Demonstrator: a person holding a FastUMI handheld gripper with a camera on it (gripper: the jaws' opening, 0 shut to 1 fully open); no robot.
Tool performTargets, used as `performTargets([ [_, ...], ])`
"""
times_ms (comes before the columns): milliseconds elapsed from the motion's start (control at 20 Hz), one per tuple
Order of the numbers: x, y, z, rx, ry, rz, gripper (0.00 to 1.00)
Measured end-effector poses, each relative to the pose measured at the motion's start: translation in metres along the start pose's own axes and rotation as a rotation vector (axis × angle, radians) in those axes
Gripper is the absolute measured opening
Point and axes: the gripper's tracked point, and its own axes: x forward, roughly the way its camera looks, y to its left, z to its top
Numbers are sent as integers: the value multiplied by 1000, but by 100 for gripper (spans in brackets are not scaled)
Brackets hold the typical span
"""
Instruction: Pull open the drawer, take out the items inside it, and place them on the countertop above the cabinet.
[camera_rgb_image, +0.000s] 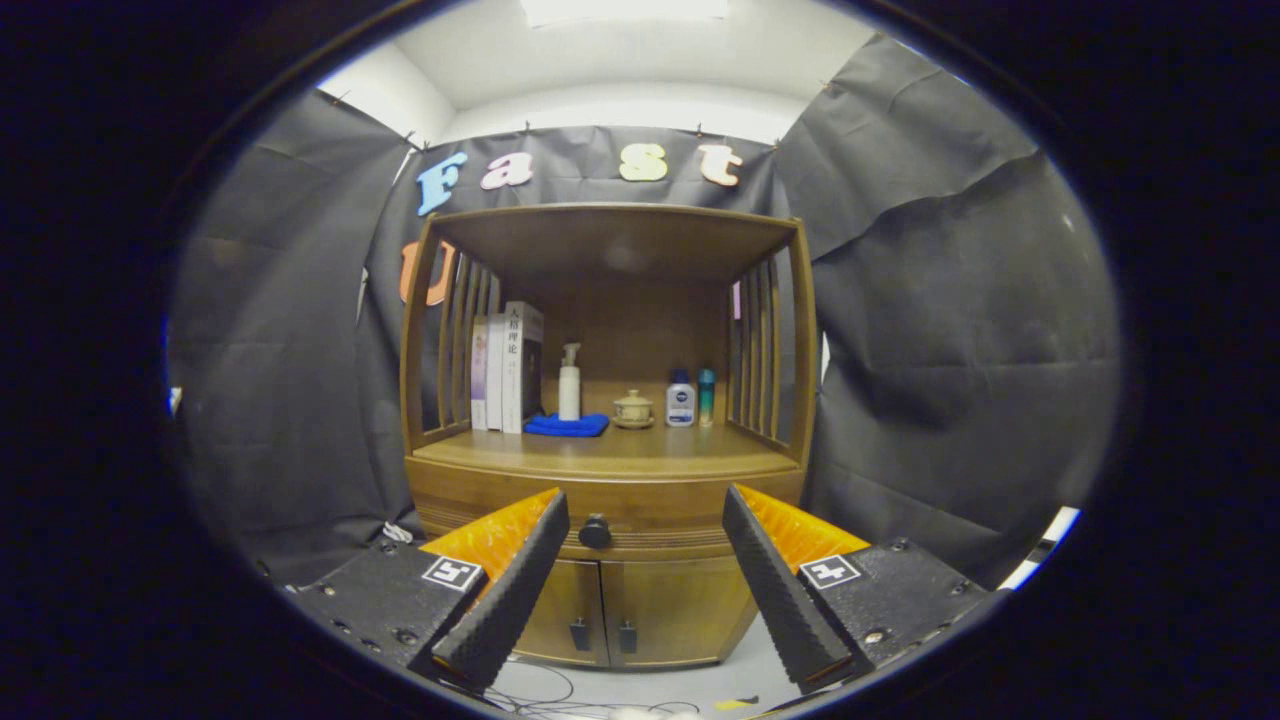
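Gripper view: claw (645, 520) open, fingers spread wide, gripping nothing. Drawer (600, 505) closed, its knob (595, 531) between fingers, at 12 o'clock beyond tips. Cabinet surface (610, 455) above carries books (508, 367), blue cloth (567, 425), pump bottle (569, 382), teapot (633, 408).

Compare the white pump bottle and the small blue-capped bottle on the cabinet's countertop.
The white pump bottle is taller and slimmer than the blue-capped bottle, which is short and squat. The pump bottle stands on a blue cloth near the books; the blue-capped one stands on bare wood beside a teal bottle. Both are upright on the countertop, far beyond the open tool.
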Motion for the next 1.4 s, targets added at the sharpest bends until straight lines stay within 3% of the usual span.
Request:
performTargets([
  [300, 70, 25, -18, -28, 13, 43, 100],
  [550, 134, 39, -73, -72, 94, 63, 100],
  [900, 177, 41, -121, -48, 192, 29, 98],
  [1050, 185, 39, -132, -42, 226, 26, 89],
  [1100, 188, 41, -136, -42, 233, 27, 80],
  [1400, 197, 46, -144, -11, 226, 39, 53],
])
